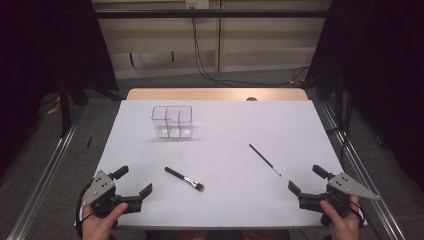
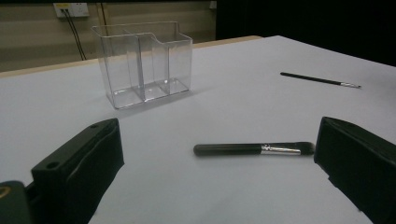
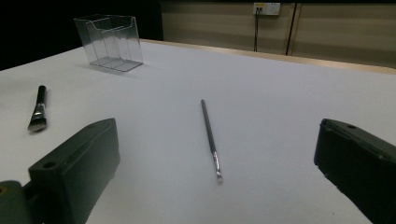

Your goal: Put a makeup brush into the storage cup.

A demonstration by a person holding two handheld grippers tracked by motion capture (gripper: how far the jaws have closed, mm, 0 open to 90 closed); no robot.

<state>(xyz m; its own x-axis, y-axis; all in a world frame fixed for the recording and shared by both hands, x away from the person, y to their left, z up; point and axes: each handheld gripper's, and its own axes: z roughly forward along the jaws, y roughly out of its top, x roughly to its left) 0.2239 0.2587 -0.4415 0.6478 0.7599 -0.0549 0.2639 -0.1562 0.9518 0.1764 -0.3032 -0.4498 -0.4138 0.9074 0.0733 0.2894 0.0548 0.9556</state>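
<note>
A clear plastic organiser (image 1: pixel 172 121) with three compartments stands empty on the white table (image 1: pixel 225 135), left of centre toward the back. A short black brush (image 1: pixel 184 179) with a silver ferrule lies near the front, left of centre. A thin black brush (image 1: pixel 265 159) lies at an angle on the right half. My left gripper (image 1: pixel 133 181) rests open at the front left corner, the short brush (image 2: pixel 254 149) ahead of its jaws. At the front right corner my right gripper (image 1: pixel 307 179) is open too, with the thin brush (image 3: pixel 210 137) lying ahead between its jaws.
The table's wooden back edge (image 1: pixel 215 94) shows beyond the white top. Metal rails (image 1: pixel 45 175) run along both sides of the table. Cables (image 1: pixel 210 70) hang down the back wall to the floor.
</note>
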